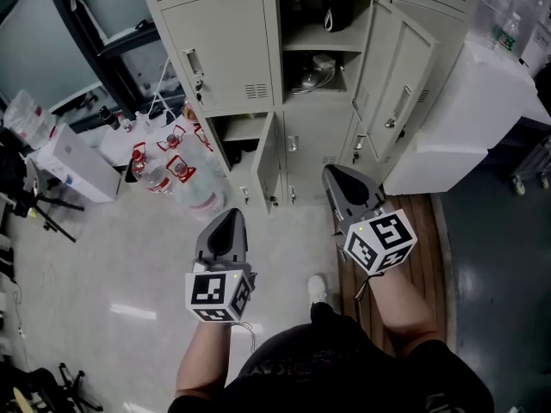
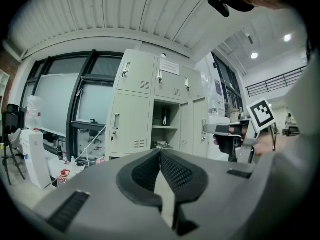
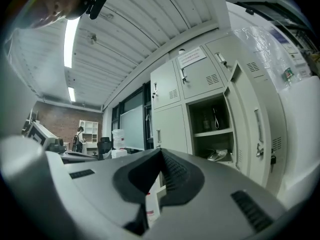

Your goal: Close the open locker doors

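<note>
The lockers span the top of the head view. The upper door stands wide open, near a white cabinet. The lower door juts over bare floor, with bottles to its left. The left gripper and right gripper hang short of both doors, jaws together and empty.

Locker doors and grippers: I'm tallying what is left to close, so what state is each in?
Middle-row centre door: open, swung out to the right.
Bottom-row left door: open.
Middle-row left door: closed.
Left gripper: shut, empty.
Right gripper: shut, empty.
</note>
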`<state>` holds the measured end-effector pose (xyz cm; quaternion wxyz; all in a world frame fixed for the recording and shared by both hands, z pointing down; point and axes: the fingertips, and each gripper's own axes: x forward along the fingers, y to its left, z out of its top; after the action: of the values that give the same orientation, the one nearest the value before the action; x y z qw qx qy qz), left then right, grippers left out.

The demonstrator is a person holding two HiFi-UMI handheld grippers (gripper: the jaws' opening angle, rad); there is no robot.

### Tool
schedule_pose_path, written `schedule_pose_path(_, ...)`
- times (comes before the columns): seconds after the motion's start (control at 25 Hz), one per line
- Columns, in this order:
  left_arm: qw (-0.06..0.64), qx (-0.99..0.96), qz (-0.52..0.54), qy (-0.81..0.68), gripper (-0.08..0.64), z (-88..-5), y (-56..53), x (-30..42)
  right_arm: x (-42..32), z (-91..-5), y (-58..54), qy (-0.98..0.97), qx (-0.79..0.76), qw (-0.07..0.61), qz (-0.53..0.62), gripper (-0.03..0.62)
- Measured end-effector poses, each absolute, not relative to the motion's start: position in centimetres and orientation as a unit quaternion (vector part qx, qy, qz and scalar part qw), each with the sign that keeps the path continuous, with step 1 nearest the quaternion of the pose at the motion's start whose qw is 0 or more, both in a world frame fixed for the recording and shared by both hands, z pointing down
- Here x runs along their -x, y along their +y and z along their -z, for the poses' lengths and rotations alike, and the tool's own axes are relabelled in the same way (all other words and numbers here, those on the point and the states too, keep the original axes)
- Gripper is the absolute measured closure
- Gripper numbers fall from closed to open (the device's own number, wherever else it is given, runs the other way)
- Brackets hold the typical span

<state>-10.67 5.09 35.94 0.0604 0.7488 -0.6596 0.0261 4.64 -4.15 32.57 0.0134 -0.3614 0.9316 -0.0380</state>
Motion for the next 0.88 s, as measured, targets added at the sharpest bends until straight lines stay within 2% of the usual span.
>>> schedule_pose_path(0.4, 0.088, -0.733, -0.057, -0.673, 0.554, -38.8, -0.5, 10.1, -4.1, -33.7, -10.6, 0.941, 0.335, 0.008, 0.052, 0.592)
schedule_pose_path(0.72, 0.083, -0.710, -0.068, -0.696, 0.552, -40.4, -5.0, 10.5, -2.9, -35.6, -15.1, 0.950, 0.305, -0.006, 0.067, 0.592)
schedule_pose_path(0.88, 0.089, -0.699, -0.084, -0.704, 0.494, -41.9, -7.0, 10.9, -2.1, -36.9, -16.9, 0.955, 0.287, -0.013, 0.076, 0.592)
